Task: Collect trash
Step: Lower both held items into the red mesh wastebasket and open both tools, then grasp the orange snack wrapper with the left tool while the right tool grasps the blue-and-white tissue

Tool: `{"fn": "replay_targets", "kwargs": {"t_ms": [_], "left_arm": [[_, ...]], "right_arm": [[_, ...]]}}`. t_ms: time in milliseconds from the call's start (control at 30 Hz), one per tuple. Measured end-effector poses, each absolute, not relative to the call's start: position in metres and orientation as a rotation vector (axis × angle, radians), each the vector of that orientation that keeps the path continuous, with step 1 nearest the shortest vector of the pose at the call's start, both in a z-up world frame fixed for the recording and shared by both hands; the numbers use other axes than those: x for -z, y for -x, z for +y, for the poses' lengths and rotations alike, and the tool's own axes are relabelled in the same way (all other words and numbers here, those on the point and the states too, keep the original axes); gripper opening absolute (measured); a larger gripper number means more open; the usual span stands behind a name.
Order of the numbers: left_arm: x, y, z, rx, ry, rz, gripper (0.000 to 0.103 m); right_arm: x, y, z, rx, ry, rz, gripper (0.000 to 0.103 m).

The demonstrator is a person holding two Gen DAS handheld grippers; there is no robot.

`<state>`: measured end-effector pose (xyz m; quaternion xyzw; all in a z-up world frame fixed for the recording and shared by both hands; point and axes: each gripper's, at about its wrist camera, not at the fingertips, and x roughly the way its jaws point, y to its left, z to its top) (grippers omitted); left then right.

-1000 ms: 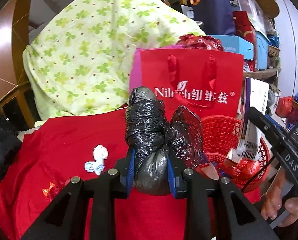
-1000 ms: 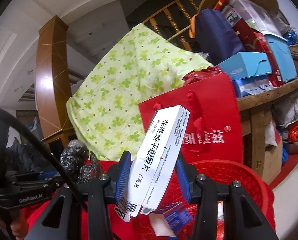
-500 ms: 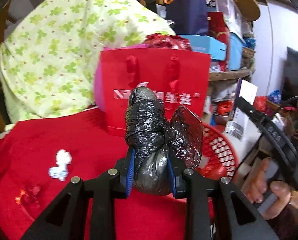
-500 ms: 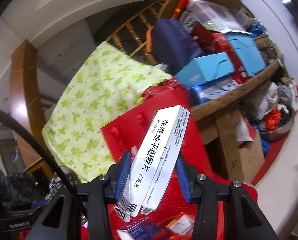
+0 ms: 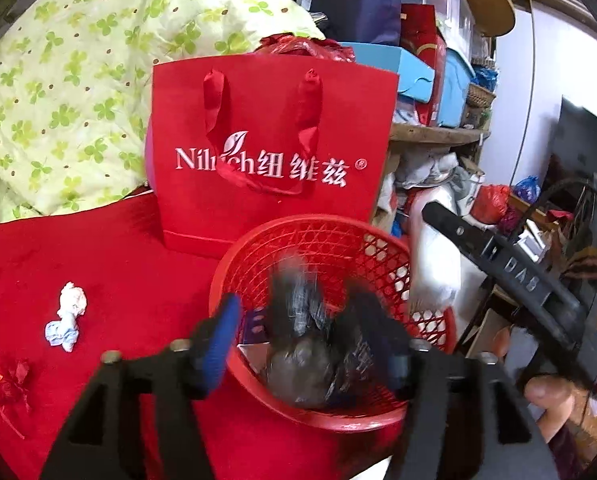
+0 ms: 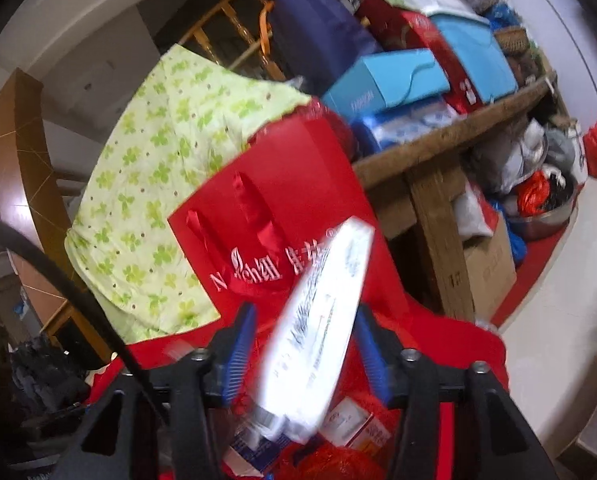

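Observation:
My left gripper [image 5: 310, 340] is open over the red mesh basket [image 5: 378, 248]. The crumpled black plastic bag [image 5: 306, 344] is blurred between the spread jaws, free of them, dropping into the basket. My right gripper [image 6: 306, 348] is open too. The white medicine box [image 6: 318, 328] is blurred and tilted between its jaws, touching neither, above the basket's contents [image 6: 350, 428]. A white and blue paper wad [image 5: 68, 316] and a red wrapper scrap [image 5: 12, 384] lie on the red cloth [image 5: 118, 272] at the left.
A red Nilrich paper bag [image 5: 270, 152] stands right behind the basket. A green clover quilt [image 5: 70, 72] is piled behind it. A cluttered wooden shelf [image 6: 438, 136] with boxes is at the right. The right gripper's body [image 5: 538, 300] shows at the basket's right.
Both grippers have swung over the basket and opened. The black bag and the white box have left the jaws and are falling.

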<state>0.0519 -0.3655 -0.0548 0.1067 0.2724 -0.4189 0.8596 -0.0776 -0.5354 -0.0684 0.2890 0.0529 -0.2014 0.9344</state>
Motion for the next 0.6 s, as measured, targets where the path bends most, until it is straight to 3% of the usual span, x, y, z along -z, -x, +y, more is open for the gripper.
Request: {"fn": "replay_targets", "kwargs": {"t_ms": [333,600], "left_arm": [[0.064,-0.059,-0.3,0.77,-0.223,0.567,0.067],[0.096,-0.069,-0.182,0.512,-0.21,0.63,0.067]], "right_arm": [[0.054,0.063,-0.495,0.337,-0.496,0.036,0.066],[0.039,0.042,-0.404,0.159,-0.256,-0.054,0.066]]}}
